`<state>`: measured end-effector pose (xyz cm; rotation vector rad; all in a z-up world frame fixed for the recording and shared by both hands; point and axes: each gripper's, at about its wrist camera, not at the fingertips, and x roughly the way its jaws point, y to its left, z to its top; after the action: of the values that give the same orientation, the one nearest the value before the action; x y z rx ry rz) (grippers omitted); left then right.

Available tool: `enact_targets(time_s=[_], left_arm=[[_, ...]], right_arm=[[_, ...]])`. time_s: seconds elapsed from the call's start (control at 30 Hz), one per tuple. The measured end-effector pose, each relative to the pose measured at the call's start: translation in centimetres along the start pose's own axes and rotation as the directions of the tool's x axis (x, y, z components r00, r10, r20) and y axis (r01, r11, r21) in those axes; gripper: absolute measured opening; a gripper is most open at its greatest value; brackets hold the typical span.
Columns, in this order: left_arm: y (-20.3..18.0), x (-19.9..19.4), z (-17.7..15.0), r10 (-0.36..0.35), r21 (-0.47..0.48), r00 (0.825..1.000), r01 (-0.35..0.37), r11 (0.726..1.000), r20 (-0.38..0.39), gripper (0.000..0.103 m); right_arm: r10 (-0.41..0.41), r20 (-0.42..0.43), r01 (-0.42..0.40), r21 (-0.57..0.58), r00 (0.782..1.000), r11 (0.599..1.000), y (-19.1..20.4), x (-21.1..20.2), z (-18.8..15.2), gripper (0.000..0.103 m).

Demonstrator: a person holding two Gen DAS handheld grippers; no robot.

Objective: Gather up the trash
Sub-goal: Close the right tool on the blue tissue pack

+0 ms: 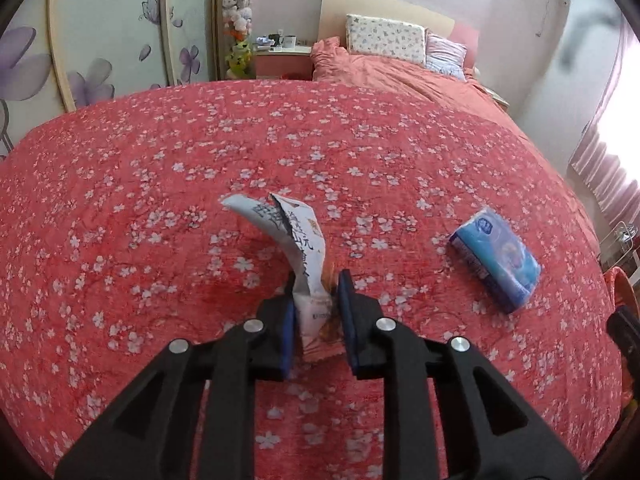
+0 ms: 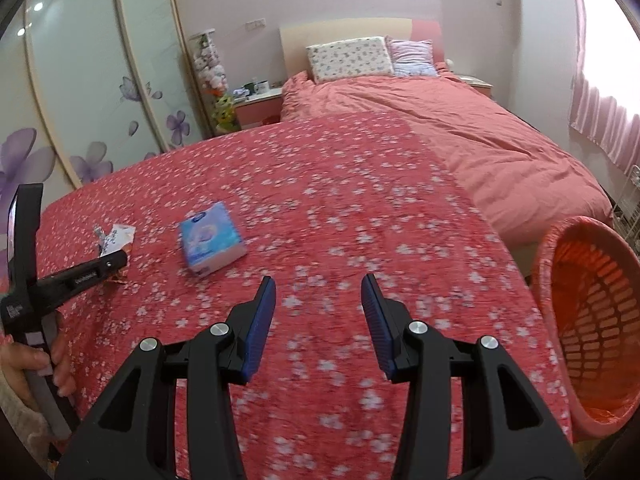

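Note:
A torn white snack wrapper (image 1: 298, 236) with printed writing stands up from between the blue pads of my left gripper (image 1: 318, 292), which is shut on its lower end above the red flowered bedspread (image 1: 160, 184). In the right wrist view the same wrapper (image 2: 116, 236) sticks out of the left gripper (image 2: 114, 262) at the far left, with a hand (image 2: 36, 364) on its handle. A blue tissue pack (image 1: 496, 258) lies on the bedspread to the right of it, also seen as the pack (image 2: 212, 240). My right gripper (image 2: 318, 292) is open with nothing between its fingers.
A pink-orange plastic basket (image 2: 592, 320) stands at the bed's right edge. Pillows (image 2: 350, 58) and a rumpled pink duvet (image 2: 460, 132) lie at the far end. A wardrobe with flower doors (image 2: 100, 120) runs along the left, with a bedside table (image 2: 260, 98) beyond.

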<state>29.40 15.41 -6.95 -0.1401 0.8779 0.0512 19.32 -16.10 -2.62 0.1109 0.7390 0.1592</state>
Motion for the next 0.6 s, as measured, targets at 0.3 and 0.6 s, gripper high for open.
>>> enact_targets(time_s=[0.3,0.6], left_arm=[[1.4,-0.1,0.1,-0.039,-0.044,0.999,0.039,0.998,0.001,0.021],[2.0,-0.3,-0.1,-0.064,-0.07,0.998,0.064,0.995,0.003,0.021]], right_arm=[[0.036,-0.013,-0.036,-0.013,0.999,0.999,2.8,2.1,0.7,0.054],[0.049,-0.052,-0.054,-0.099,0.997,0.994,6.0,5.6,2.3,0.066]])
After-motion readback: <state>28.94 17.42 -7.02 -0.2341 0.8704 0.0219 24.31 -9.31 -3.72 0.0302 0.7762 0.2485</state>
